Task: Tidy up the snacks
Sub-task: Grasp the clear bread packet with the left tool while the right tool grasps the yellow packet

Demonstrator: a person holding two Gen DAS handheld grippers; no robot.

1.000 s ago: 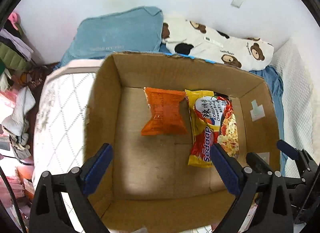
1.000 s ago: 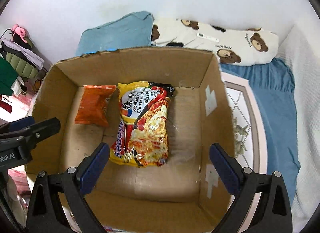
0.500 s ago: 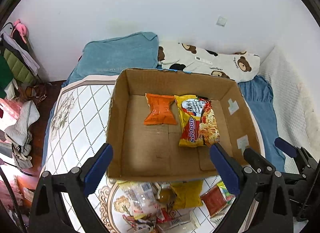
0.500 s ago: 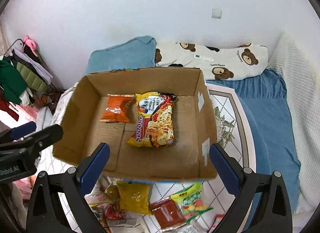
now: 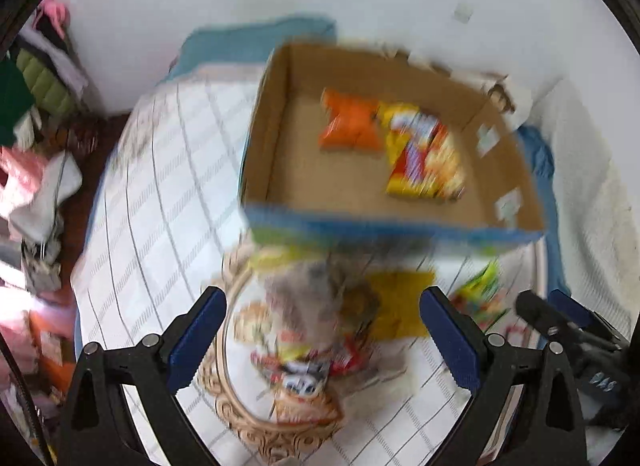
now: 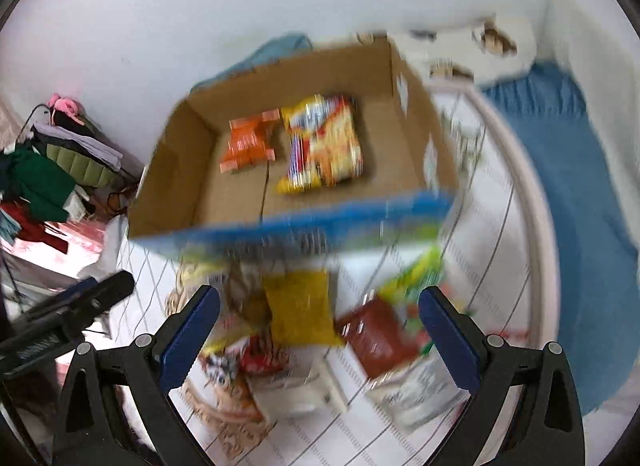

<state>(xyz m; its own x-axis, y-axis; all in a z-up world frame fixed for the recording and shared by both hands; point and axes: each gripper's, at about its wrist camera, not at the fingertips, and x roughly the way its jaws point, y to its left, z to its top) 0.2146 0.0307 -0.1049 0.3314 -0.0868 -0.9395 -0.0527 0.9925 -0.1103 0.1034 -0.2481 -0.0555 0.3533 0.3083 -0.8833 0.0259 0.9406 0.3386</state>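
An open cardboard box (image 5: 272, 153) (image 6: 188, 169) stands on the bed, blurred by motion. Inside lie an orange snack packet (image 5: 348, 125) (image 6: 250, 141) and a yellow-red noodle packet (image 5: 424, 161) (image 6: 324, 145). In front of the box a heap of loose snacks lies on the sheet: a yellow packet (image 5: 400, 302) (image 6: 300, 306), a dark red packet (image 6: 376, 338), a green packet (image 5: 480, 294) (image 6: 416, 274). My left gripper (image 5: 324, 334) and right gripper (image 6: 320, 330) both hang open above this heap, holding nothing.
The bed has a white diamond-pattern sheet (image 5: 160, 201) with an ornate print. A blue blanket (image 6: 560, 169) lies at the right and a bear-print pillow (image 6: 496, 41) against the white wall. Clothes (image 6: 44, 169) pile up beside the bed at the left.
Both grippers have pulled back and up from inside the box. The box now looks smaller and farther, and the snack heap in front of it has come into view.
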